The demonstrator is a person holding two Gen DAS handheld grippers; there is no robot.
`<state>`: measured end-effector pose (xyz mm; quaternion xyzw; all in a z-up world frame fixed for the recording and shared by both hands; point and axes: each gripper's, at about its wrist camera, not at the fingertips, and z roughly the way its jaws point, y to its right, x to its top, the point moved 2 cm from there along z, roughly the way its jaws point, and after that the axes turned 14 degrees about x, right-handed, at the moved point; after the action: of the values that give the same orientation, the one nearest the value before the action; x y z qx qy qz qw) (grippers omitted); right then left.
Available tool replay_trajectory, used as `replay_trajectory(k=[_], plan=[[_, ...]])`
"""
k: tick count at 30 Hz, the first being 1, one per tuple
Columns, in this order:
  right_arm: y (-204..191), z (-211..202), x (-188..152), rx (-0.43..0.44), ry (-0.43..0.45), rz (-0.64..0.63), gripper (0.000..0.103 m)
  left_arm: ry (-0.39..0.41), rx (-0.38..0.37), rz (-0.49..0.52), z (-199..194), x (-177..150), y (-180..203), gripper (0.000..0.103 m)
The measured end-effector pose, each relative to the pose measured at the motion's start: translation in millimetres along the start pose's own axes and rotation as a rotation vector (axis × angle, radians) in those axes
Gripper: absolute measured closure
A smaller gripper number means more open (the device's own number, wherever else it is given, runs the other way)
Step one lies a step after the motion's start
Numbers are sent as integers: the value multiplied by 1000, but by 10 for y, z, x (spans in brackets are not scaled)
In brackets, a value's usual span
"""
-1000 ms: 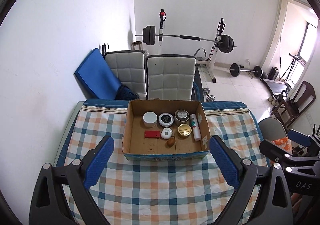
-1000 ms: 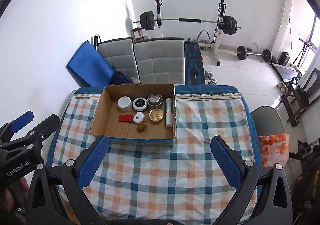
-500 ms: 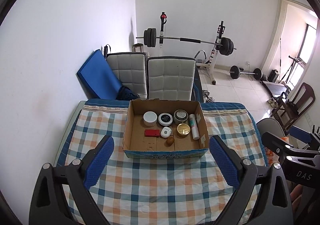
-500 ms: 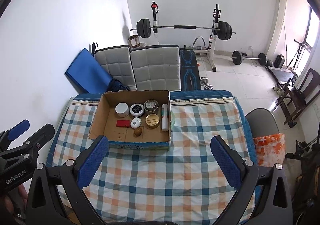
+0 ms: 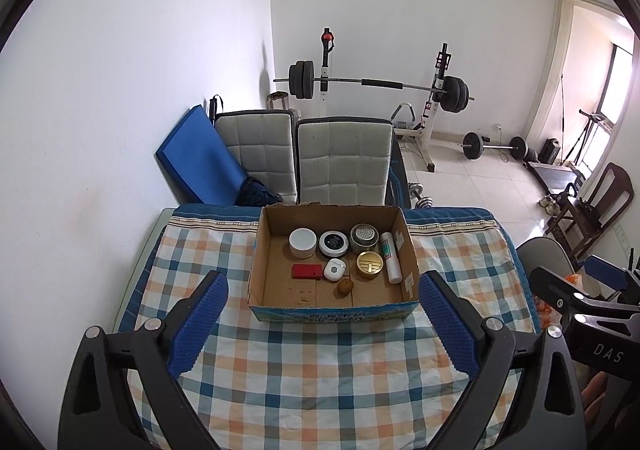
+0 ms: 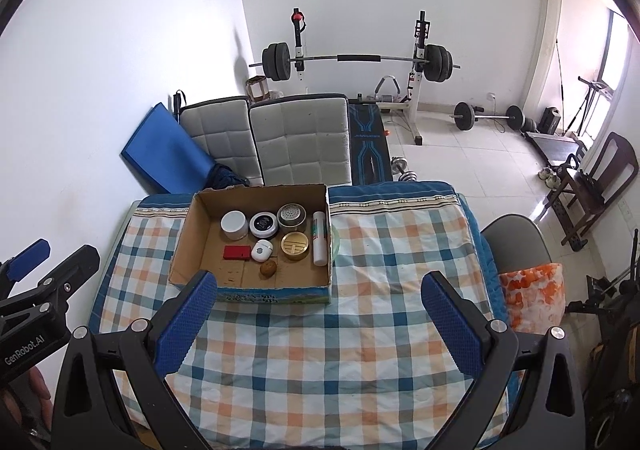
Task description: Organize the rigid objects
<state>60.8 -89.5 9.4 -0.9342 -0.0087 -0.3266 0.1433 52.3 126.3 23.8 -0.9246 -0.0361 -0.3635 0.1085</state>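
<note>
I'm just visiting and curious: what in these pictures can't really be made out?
- Print on the cardboard box front: too small, both views.
- Labels on the white tube and black-lidded jar: too small.
- Pale greenish thing right of the box: hidden by its wall.
- The person: cut off by the edges.
</note>
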Motion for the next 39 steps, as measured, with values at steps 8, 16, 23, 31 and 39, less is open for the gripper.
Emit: replay_trajectory(k=[8, 16, 23, 31, 39], plan=[[8, 6, -4, 1, 1, 4, 0, 2, 4, 0, 9, 19, 2, 5], [12, 17, -10, -3, 5, 3, 0, 2, -2, 4, 56, 64, -17, 5], [11, 19, -5, -4, 4, 4, 0, 6, -1, 7, 68, 70, -9, 5], [7, 29, -2, -9, 6, 8, 0, -2, -6, 12, 107, 102, -23, 5], [6, 37, 0, -26, 14, 9, 0, 0, -10, 17, 121, 117, -36, 5]])
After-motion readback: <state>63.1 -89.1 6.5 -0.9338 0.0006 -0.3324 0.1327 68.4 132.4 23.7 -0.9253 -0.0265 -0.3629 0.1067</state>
